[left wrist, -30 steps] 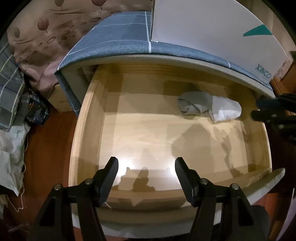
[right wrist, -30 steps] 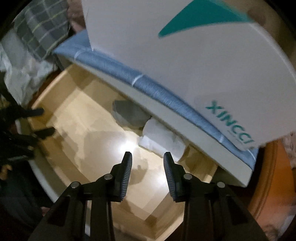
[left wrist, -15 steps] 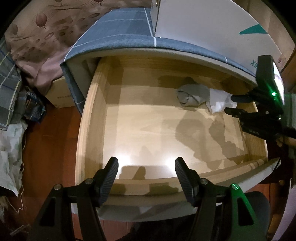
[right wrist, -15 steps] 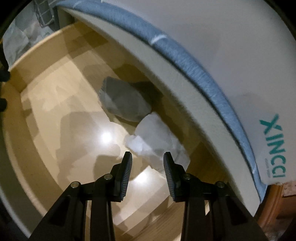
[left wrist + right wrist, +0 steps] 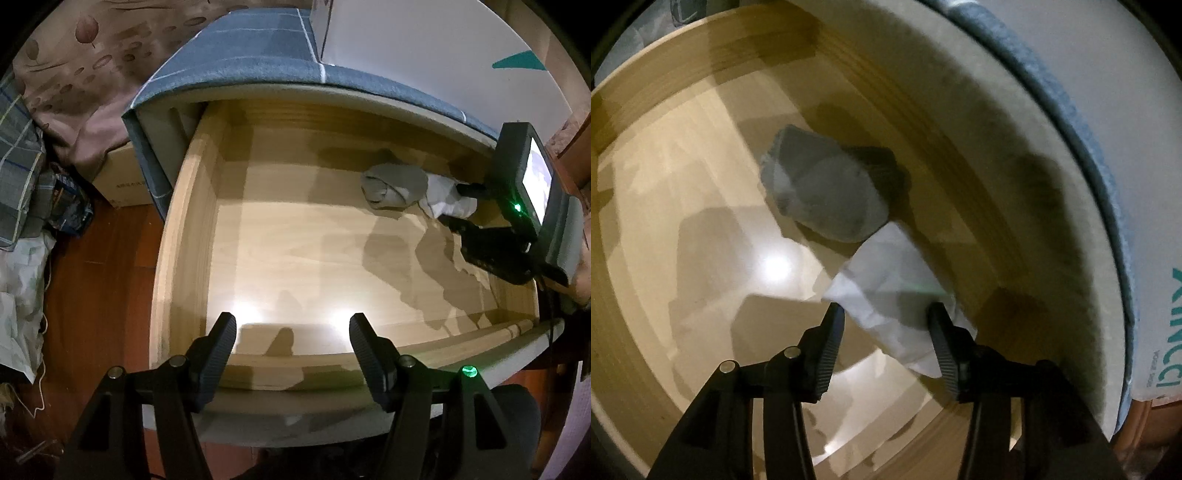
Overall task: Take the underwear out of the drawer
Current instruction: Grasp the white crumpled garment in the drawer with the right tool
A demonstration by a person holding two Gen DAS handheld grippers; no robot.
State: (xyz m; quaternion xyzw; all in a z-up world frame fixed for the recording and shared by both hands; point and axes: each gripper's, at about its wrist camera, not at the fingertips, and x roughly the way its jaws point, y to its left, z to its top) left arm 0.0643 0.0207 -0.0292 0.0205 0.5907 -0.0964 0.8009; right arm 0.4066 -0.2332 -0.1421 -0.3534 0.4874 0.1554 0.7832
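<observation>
The right gripper (image 5: 886,314) is reaching down into the drawer (image 5: 184,236), its fingers (image 5: 833,339) opening and straddling the white underwear (image 5: 886,295), which is lying between them; the pads are not pressing it. The white underwear is sitting on the drawer floor in the back corner under the cabinet top (image 5: 258,70), touching a grey roll (image 5: 820,199) beside it. In the right wrist view its long axis is running diagonally, from the grey roll toward the right finger, roughly along the drawer's back wall. The left gripper (image 5: 291,339) is hovering over the drawer's front edge, its fingers spread wide and holding nothing, well apart from both garments.
</observation>
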